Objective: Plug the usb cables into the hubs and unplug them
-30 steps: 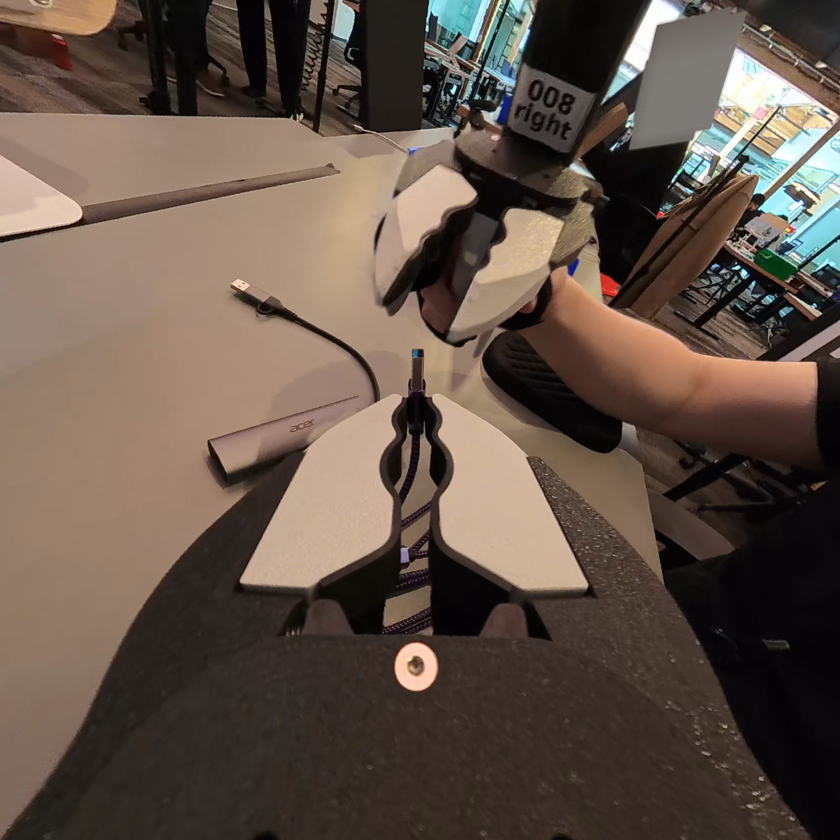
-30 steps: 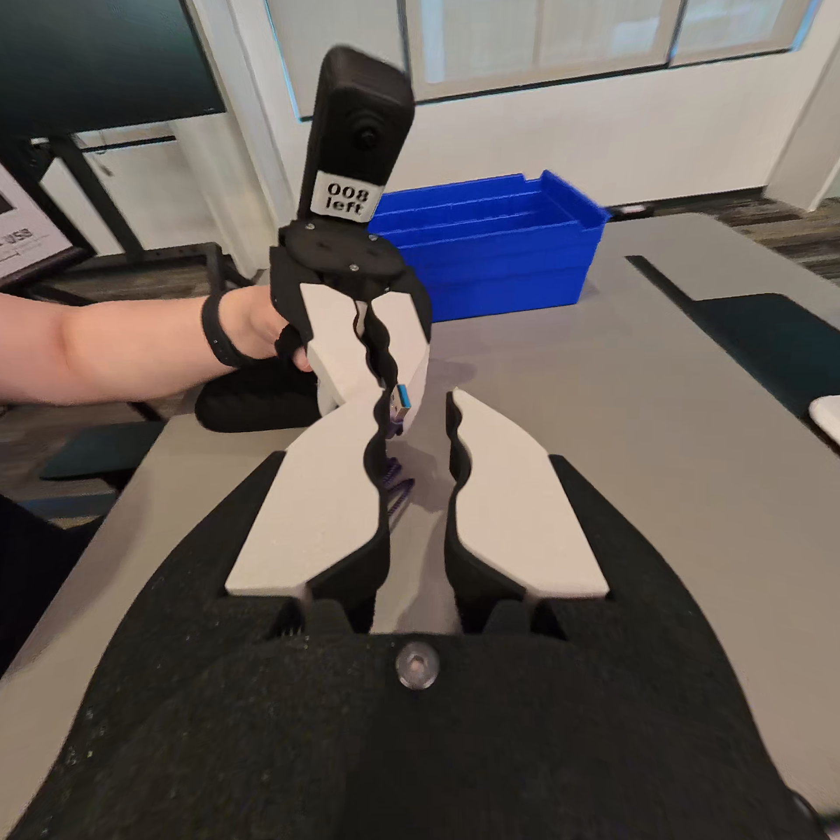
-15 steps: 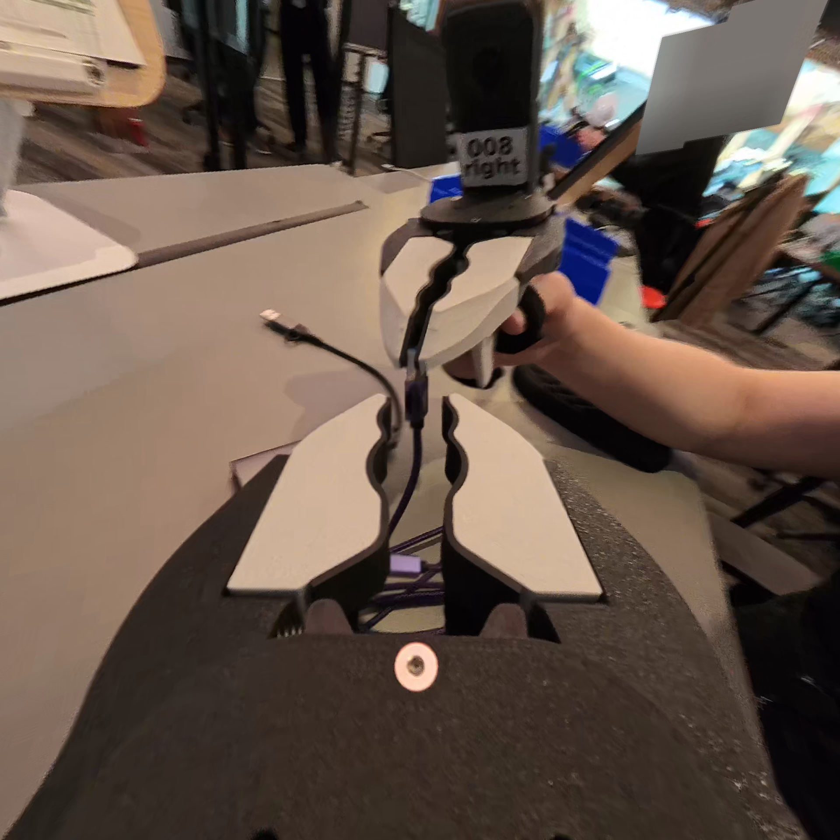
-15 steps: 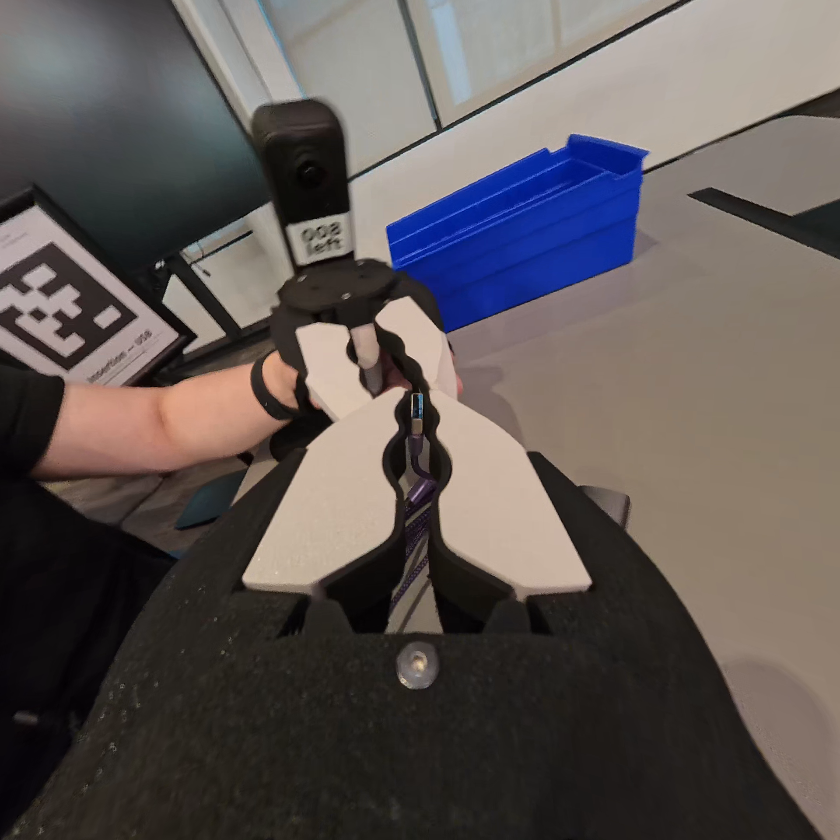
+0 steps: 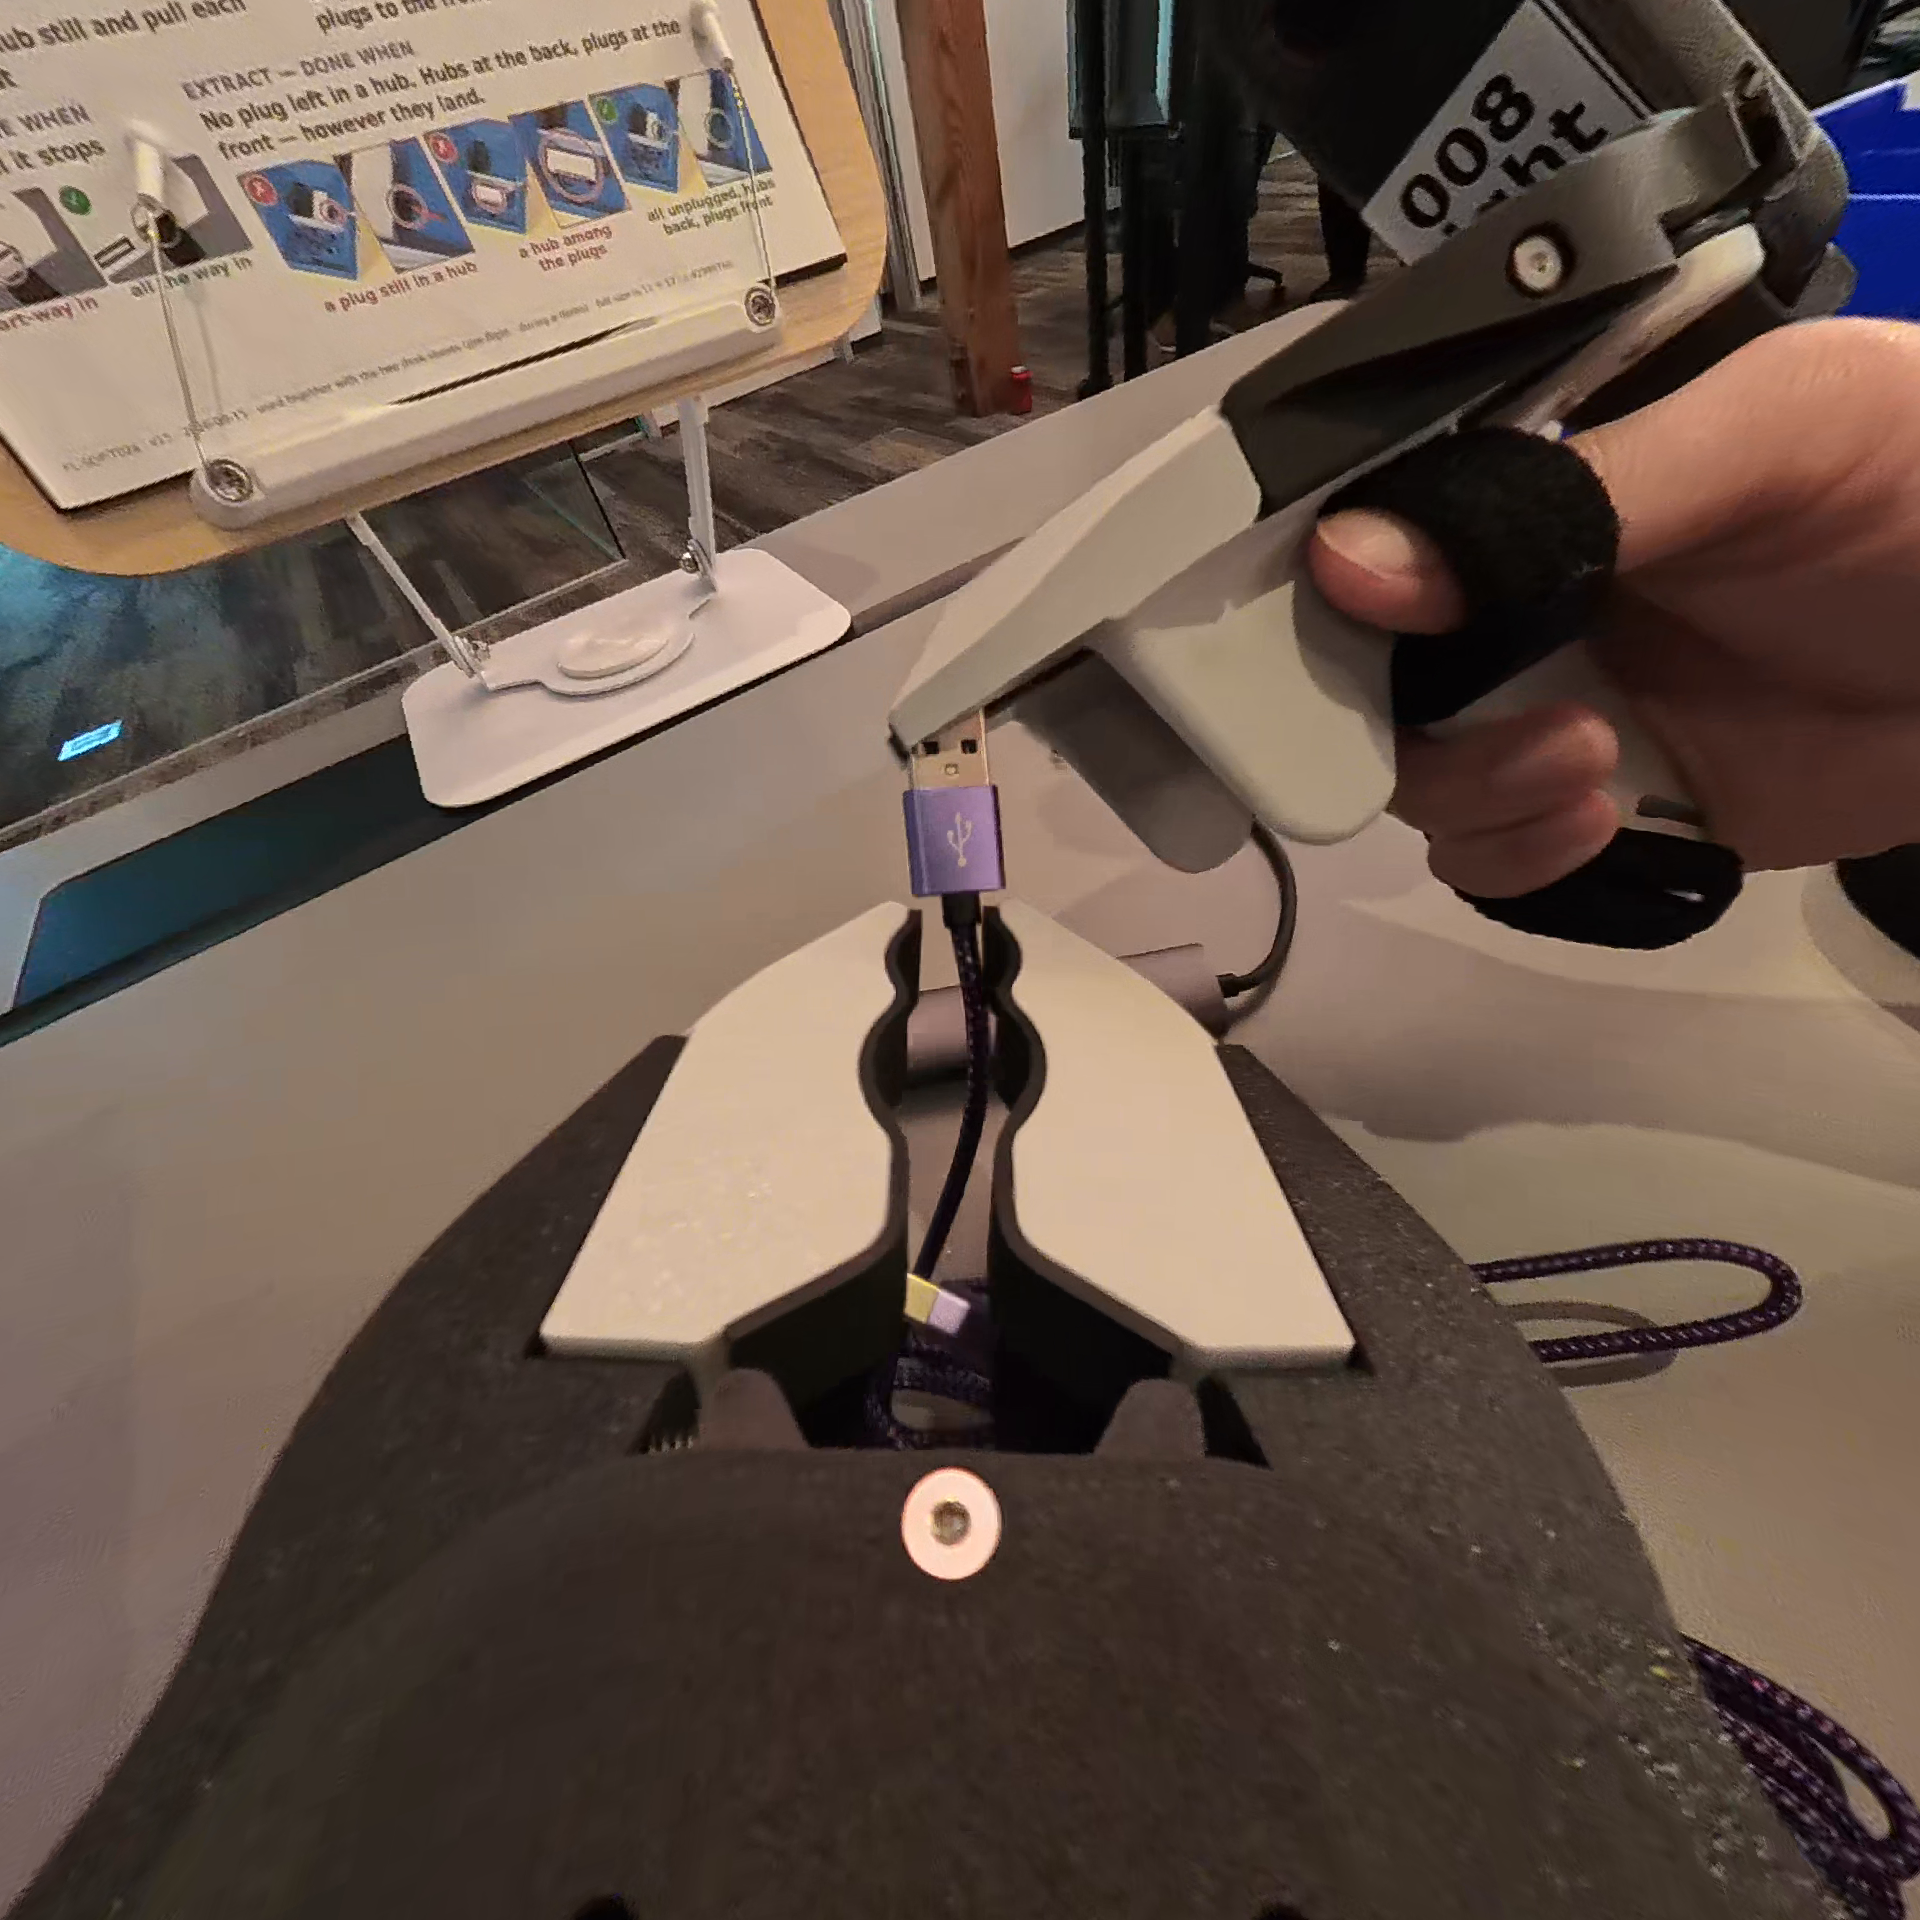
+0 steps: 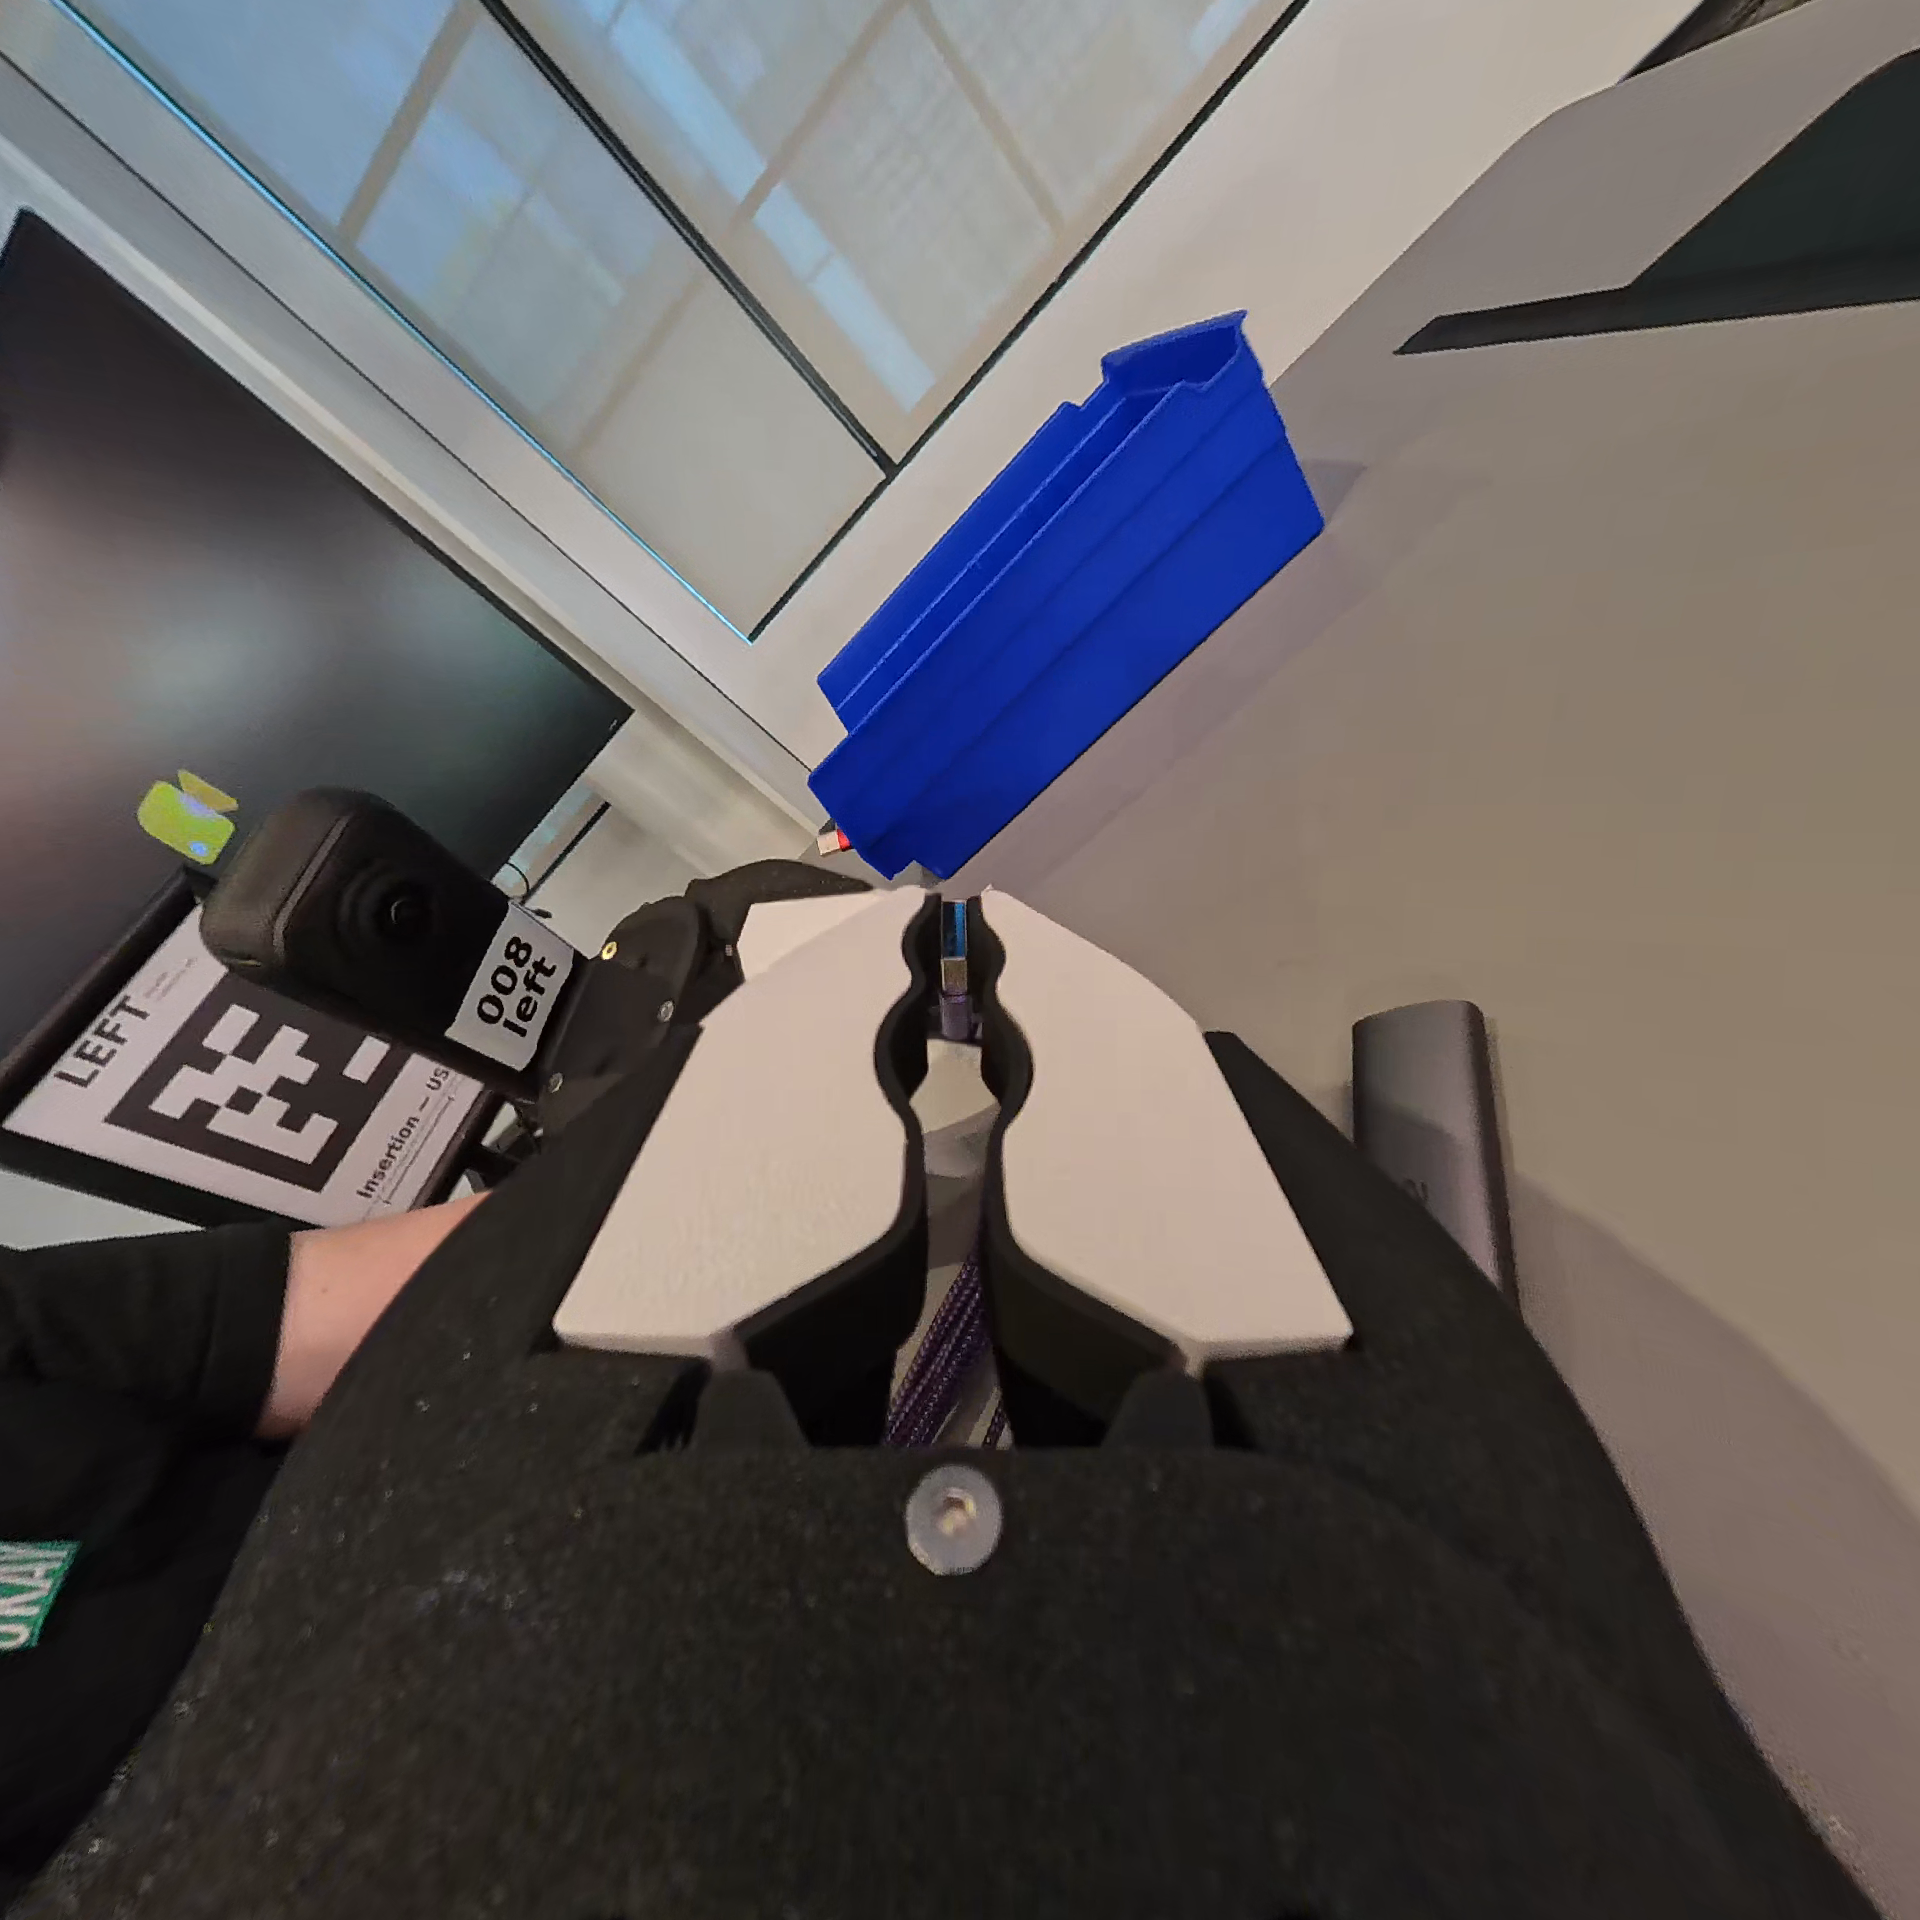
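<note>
A purple USB plug [image 5: 954, 836] stands upright on a purple braided cable [image 5: 961, 1039]. My left gripper [image 5: 954, 920] is shut on the cable just below the plug. My right gripper [image 5: 935, 732] comes in from the right and is shut on the plug's metal tip. In the right wrist view my right gripper [image 6: 954, 914] pinches the plug [image 6: 954, 971] between its tips. The left gripper [image 6: 675, 966] shows behind it, mostly hidden. A grey hub [image 6: 1429, 1122] lies on the table to the right. In the left wrist view the hub [image 5: 1174, 987] lies behind my fingers.
A blue bin [image 6: 1070, 623] stands at the table's far side. An instruction board [image 5: 416, 208] on a white stand [image 5: 623, 665] is at the back left. Loose cable loops [image 5: 1662, 1299] lie on the grey table [image 5: 312, 1039] to the right. A dark monitor [image 6: 208, 520] stands behind. The grey hub [image 6: 1429, 1122] is about 9 cm from my left fingertips.
A second ago the left gripper held the plug and the right was open. The right closed on the plug's tip, the left opened, then closed lower on the cable. Both grippers have turned.
</note>
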